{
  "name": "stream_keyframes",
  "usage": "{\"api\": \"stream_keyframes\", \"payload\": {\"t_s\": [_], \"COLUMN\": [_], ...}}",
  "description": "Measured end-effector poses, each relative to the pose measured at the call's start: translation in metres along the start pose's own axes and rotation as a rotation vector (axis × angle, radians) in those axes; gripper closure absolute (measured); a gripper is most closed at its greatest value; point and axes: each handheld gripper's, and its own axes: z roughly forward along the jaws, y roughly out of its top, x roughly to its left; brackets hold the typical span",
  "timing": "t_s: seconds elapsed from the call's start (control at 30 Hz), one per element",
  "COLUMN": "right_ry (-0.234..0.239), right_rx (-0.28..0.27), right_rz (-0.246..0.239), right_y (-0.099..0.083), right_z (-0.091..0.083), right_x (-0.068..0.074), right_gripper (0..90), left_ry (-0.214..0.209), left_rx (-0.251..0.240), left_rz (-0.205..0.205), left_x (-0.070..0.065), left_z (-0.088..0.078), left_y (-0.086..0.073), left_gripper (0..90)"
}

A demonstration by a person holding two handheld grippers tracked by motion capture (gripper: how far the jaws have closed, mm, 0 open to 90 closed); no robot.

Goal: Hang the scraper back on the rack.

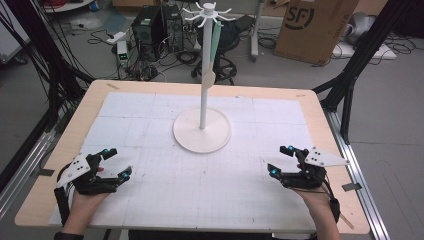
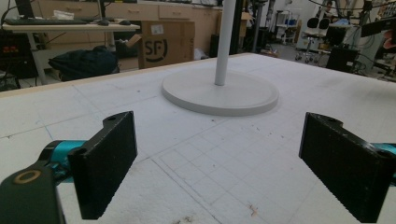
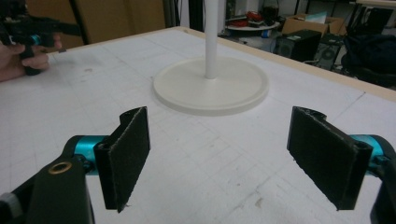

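1. Both my grippers have their jaws wide apart, with nothing between them.
2. The table [image 1: 75,130] is the biggest thing I see.
3. The white stand [image 1: 202,131] sits in its middle, with a green spatula [image 1: 213,52] hanging near the top.
4. My left gripper [image 1: 116,162] and right gripper [image 1: 280,160] rest low at the near corners, well apart from the stand.

1. Two black skeletal grippers are seen, the left gripper [image 1: 114,162] and the right gripper [image 1: 281,160], each topped by a pale grey three-cornered plate dotted with small dark holes.
2. Turquoise collars are shown behind flat, black, rough-textured pads [image 3: 127,156].
3. A brass-ringed hole is noted on each black link.
4. Black cables are trailed at both wrists.
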Motion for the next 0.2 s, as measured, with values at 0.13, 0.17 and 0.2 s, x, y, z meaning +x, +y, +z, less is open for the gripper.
{"api": "stream_keyframes", "payload": {"t_s": [0.13,0.17,0.2], "right_ry": [-0.023,-0.023,-0.023], "right_rx": [0.012,0.011,0.011], "right_rz": [-0.007,-0.009,-0.007], "right_y": [-0.006,-0.0075,-0.0092], "right_z": [0.0016,0.0018,0.0024], "right_x": [0.0008,0.0009,0.0011], "right_gripper": [20.0,19.9,19.9], "left_ry": [0.0,0.001,0.001], "left_rx": [0.001,0.001,0.001], "left_rz": [-0.001,0.0,-0.001], "left_x": [-0.0001,-0.0001,-0.0001], "left_z": [0.0,0.0,0.0], "left_y": [0.0,0.0,0.0], "left_gripper": [11.9,11.9,11.9]}}
